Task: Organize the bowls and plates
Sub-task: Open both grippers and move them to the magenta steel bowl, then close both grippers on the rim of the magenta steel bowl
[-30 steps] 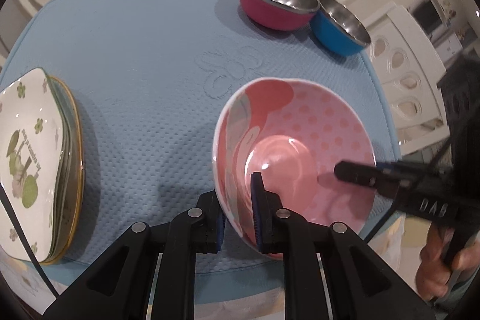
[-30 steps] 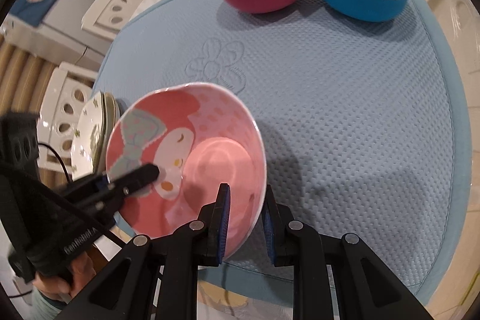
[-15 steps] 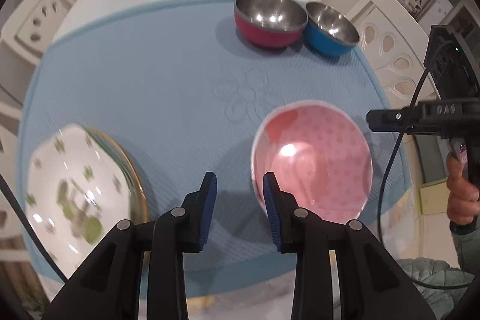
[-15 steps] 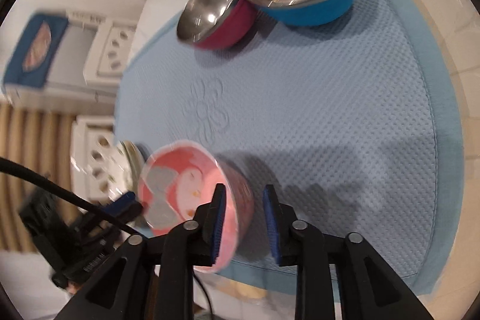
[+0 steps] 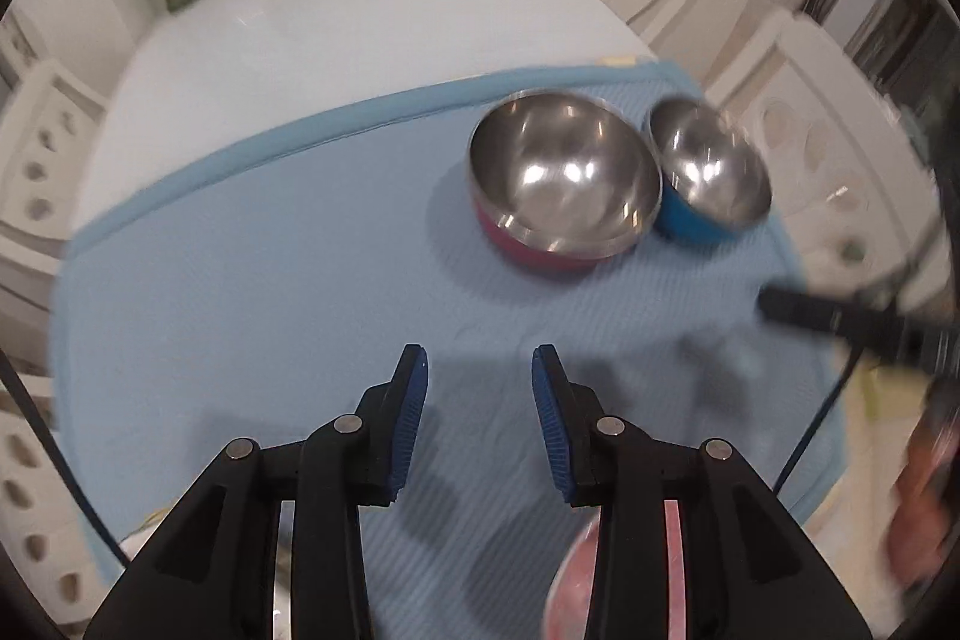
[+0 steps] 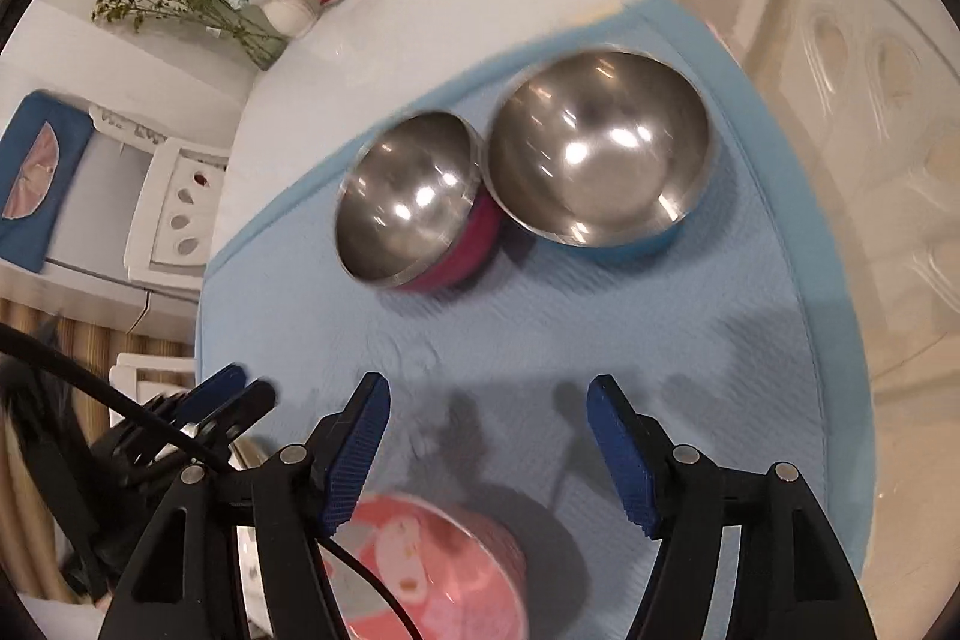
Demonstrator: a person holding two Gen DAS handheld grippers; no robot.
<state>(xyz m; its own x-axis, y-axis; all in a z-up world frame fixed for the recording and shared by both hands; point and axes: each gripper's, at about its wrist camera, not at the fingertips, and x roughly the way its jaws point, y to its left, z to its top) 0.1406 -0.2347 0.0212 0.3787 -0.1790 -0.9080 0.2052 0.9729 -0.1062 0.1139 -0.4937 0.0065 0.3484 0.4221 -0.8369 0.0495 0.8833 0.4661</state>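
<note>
2 steel bowls [image 6: 414, 202] [image 6: 600, 160], 1 pink bowl [image 6: 432, 562], 1 mat [image 6: 690, 340].

Right claw [image 6: 486, 442] spread wide over blue mat [image 6: 690, 340], pink bowl [image 6: 438, 568] below, two steel bowls [image 6: 600, 160] beyond

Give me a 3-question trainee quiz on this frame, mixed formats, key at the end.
1. True or false: the right tool is clamped on the pink bowl.
2. Multiple choice: which steel-lined bowl does the right wrist view show nearer the blue mat's right edge? A) magenta bowl B) blue bowl C) pink bowl
3. Fill in: the left tool is ____ and holds nothing.

Key
1. False: its jaws stand wide apart, and the bowl sits on the mat below them.
2. B
3. open
</note>
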